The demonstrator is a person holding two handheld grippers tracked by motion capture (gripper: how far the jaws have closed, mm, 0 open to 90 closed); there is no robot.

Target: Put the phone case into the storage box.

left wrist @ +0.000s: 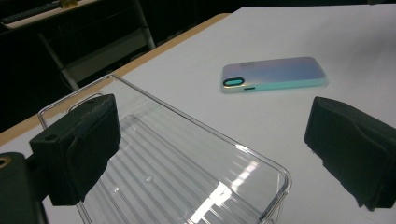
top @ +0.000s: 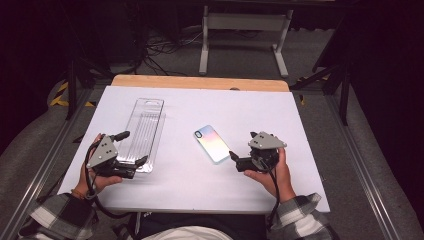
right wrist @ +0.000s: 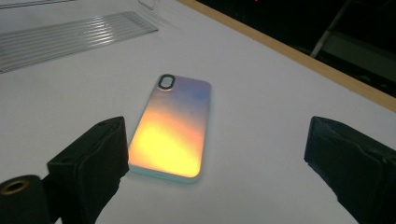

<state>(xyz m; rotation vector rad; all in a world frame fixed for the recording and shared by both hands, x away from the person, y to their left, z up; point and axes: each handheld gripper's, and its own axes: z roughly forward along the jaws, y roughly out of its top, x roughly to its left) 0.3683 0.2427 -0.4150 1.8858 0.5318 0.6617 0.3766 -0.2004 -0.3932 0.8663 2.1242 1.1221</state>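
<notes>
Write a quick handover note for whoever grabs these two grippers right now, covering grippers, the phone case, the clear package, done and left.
Left gripper: open, empty, jaws over the near end of the clear plastic package.
Right gripper: open, empty, just short of the phone case's near end.
Case lies flat, camera cutout away from you, mid-table, apart from the package on its left.
Done: nothing gripped yet.
Left: probably grip the case and the package; the goal looks like bringing them together.

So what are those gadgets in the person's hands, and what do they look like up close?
Each hand holds a black two-jaw tool. The left gripper and right gripper each carry a grey three-cornered plate on top and trail a black cable. Their jaws end in chunky black padded blocks. The person wears plaid sleeves in black, white and grey.
</notes>
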